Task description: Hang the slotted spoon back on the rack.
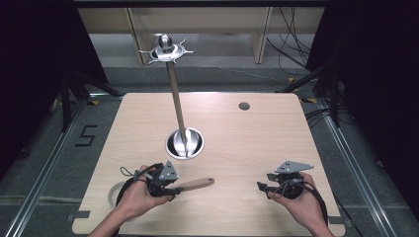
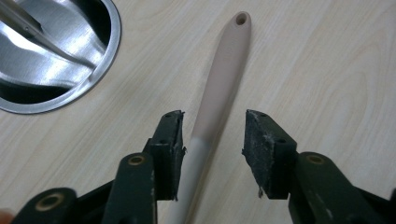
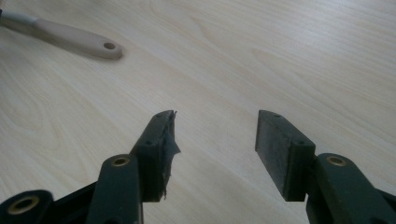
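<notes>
I am working at a pale wooden table [image 1: 237, 143], and near its middle a round steel base [image 1: 184, 143] is sitting with a tall wooden pole [image 1: 176, 94] rising from it toward a metal top piece with hooks [image 1: 166, 48]. A small dark round hole [image 1: 244, 105] is lying toward the table's far right side. In the left gripper view that steel base [image 2: 51, 56] is showing at the upper left, off to the side and not blocking the path between my jaws.

My left gripper [image 1: 170, 188] is sitting at the near left part of the table, and the utensil handle [image 1: 195, 183] is lying on the wood, running out from between its jaws. In the left gripper view the handle [image 2: 219, 79] is passing between the two pads, hugging the left pad and well clear of the right one. The jaws are standing partly apart and I am not pressing on the handle.

The handle's long axis is running straight out along my left gripper's line, its tan end with the hanging hole pointing away from me and toward the table's right; the whitish part is lying nearer my hand.

My right gripper [image 1: 263, 186] is hovering at the near right, well apart from the handle [image 3: 70, 37], its jaws spread wide with nothing but bare wood between them.
</notes>
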{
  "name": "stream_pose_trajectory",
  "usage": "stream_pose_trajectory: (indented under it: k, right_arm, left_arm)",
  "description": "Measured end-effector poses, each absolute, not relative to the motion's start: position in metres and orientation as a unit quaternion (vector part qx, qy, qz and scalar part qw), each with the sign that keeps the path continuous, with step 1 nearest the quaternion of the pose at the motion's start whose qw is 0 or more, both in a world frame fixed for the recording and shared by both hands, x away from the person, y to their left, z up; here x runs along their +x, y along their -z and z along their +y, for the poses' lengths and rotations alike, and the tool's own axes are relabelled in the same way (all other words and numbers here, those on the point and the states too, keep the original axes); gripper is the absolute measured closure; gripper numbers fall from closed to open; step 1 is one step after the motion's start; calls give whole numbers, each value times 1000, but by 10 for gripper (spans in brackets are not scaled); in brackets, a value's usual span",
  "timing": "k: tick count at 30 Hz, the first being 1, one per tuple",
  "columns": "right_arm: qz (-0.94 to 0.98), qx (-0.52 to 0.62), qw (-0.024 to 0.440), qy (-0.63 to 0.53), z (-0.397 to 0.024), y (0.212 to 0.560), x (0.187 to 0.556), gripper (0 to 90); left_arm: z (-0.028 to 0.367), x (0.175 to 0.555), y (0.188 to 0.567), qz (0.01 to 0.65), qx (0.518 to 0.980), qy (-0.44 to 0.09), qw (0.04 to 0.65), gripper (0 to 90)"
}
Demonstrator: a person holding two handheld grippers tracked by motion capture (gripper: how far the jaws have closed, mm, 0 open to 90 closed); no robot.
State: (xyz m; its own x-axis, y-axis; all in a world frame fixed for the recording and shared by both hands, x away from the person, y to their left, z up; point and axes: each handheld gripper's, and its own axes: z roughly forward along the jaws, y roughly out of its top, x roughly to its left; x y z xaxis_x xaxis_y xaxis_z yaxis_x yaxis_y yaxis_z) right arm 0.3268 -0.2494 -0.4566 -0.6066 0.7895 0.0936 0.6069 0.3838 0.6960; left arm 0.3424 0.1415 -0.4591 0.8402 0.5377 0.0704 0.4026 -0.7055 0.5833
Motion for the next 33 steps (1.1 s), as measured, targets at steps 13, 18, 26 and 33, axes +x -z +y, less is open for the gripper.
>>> stream_pose_trajectory:
  k: [13, 18, 26, 33]
  right_arm:
    - [826, 424, 124, -351, -250, 458, 326, 483]
    - [822, 428, 126, -355, -246, 456, 324, 482]
    - [826, 419, 131, -354, -251, 459, 328, 482]
    - [829, 418, 126, -348, -248, 459, 326, 482]
  left_arm:
    - [130, 360, 441, 277, 916, -126, 260, 482]
    - [123, 369, 437, 241, 938, -104, 228, 495]
    - [94, 380, 449, 153, 977, -69, 130, 567]
    - [95, 383, 456, 140, 986, -47, 82, 583]
